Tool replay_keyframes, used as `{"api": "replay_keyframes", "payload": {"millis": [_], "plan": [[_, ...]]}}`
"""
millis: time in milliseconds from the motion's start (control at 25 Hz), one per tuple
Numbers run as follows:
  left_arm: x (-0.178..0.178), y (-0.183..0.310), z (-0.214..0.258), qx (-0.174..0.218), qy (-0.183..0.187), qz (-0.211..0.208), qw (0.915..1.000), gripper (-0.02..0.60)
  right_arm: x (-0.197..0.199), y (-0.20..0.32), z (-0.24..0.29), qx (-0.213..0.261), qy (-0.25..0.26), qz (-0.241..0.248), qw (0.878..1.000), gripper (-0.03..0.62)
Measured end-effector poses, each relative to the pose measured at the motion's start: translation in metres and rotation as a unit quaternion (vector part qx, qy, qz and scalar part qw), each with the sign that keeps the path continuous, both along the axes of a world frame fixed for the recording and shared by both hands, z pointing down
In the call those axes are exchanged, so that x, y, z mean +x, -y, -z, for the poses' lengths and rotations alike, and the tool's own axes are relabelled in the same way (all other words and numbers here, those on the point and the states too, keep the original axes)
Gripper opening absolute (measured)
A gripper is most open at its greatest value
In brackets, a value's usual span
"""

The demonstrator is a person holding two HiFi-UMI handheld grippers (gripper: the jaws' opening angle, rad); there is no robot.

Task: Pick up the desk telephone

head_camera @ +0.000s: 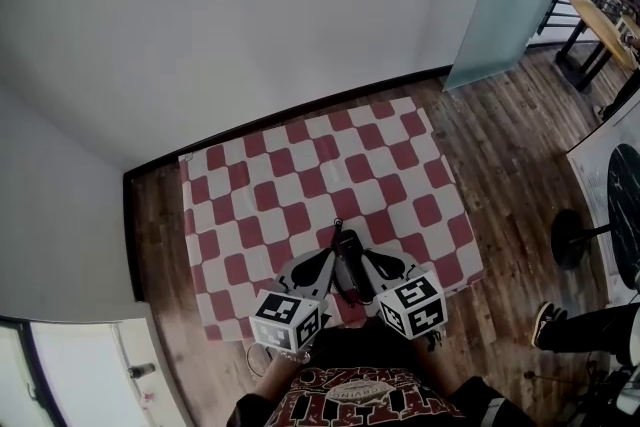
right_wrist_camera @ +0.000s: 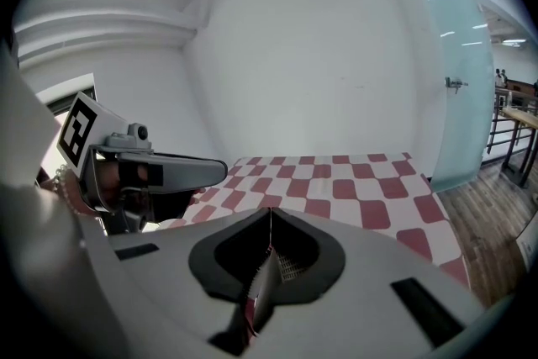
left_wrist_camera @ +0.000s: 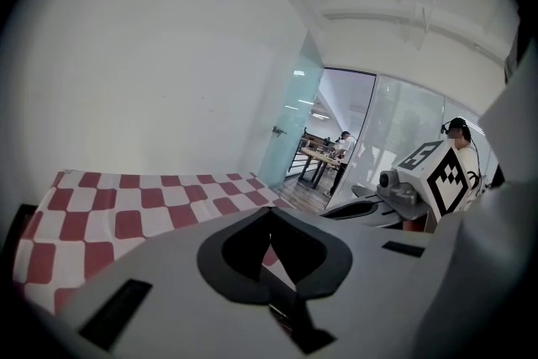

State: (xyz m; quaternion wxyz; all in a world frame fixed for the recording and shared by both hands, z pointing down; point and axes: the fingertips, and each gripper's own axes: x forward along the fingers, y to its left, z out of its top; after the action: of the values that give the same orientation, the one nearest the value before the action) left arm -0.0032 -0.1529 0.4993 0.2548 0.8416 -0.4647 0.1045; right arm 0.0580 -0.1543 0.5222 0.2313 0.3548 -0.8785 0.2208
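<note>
A dark, elongated object [head_camera: 348, 271], seemingly the desk telephone, lies at the near edge of the table with the red-and-white checked cloth [head_camera: 300, 185]; its details are too small to make out. My left gripper [head_camera: 322, 261] sits just left of it and my right gripper [head_camera: 372, 261] just right of it, both pointing away over the cloth. In the left gripper view the left gripper [left_wrist_camera: 269, 212] has its jaws meeting at the tips with nothing between them. The right gripper [right_wrist_camera: 270, 212] is likewise shut and empty. Neither gripper view shows the telephone clearly.
A white wall [head_camera: 250, 25] runs behind the table. A frosted glass door [head_camera: 500, 5] stands at the back right, over a wood floor [head_camera: 520, 145]. A black round stand base [head_camera: 570, 237] and a person's shoe [head_camera: 545, 323] are to the right.
</note>
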Motion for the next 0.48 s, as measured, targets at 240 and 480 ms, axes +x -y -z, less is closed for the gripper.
{"api": "replay_keyframes", "payload": {"millis": [240, 480], "plan": [[-0.002, 0.0, -0.014, -0.017, 0.006, -0.015, 0.9997, 0.009, -0.005, 0.001, -0.019, -0.02, -0.016, 0.002, 1.0, 0.02], [0.0, -0.001, -0.031, -0.04, 0.007, -0.031, 0.9987, 0.009, -0.008, 0.002, -0.039, -0.036, -0.029, 0.005, 0.999, 0.02]]}}
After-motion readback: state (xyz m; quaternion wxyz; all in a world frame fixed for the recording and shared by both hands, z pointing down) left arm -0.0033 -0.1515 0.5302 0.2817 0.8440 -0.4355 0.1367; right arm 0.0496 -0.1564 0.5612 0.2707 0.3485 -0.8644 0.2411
